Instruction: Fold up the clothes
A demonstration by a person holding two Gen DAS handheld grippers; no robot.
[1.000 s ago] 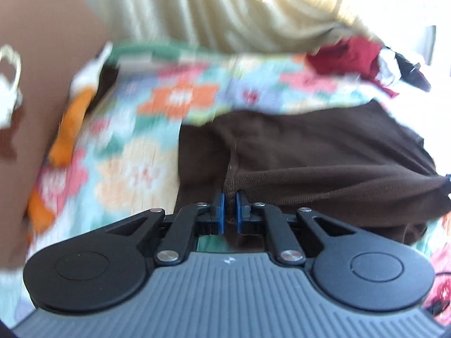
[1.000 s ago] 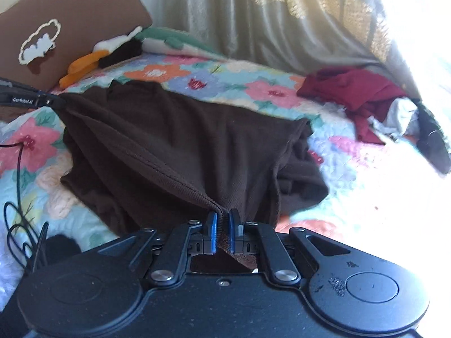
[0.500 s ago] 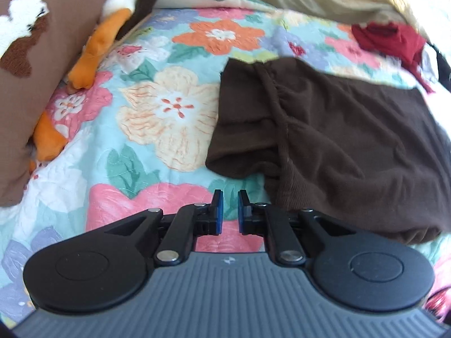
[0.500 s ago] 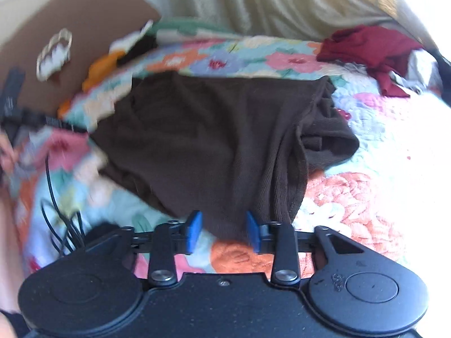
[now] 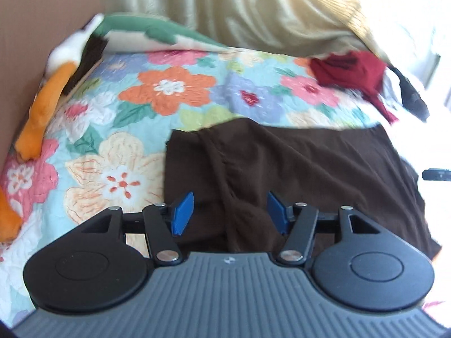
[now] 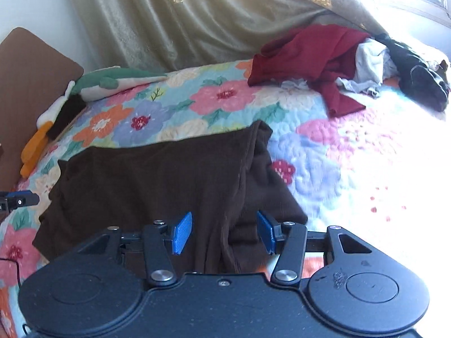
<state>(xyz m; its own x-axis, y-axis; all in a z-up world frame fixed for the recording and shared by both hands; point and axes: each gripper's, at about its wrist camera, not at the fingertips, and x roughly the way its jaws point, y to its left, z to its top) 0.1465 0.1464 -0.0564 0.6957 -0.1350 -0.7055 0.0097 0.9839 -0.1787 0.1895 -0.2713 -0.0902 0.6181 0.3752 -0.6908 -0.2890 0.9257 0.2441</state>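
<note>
A dark brown garment (image 5: 296,163) lies folded on the floral quilt (image 5: 169,90). It also shows in the right wrist view (image 6: 157,180). My left gripper (image 5: 229,214) is open, its blue pads astride a bunched fold at the garment's near left part. My right gripper (image 6: 222,232) is open, its pads astride a ridge of fabric at the garment's near right part. Neither holds the cloth. The tip of the right gripper (image 5: 437,174) shows at the left view's right edge, and the left gripper's tip (image 6: 19,200) at the right view's left edge.
A pile of red (image 6: 310,53), white and black clothes lies at the far right of the bed. A stuffed duck toy (image 5: 56,79) and a brown pillow (image 6: 31,79) sit at the left. A curtain (image 6: 197,14) hangs behind. A black cable (image 6: 15,270) lies at left.
Both grippers let go of the brown garment and opened wide. The garment dropped flat onto the quilt. Both grippers now hover over its near edge.
</note>
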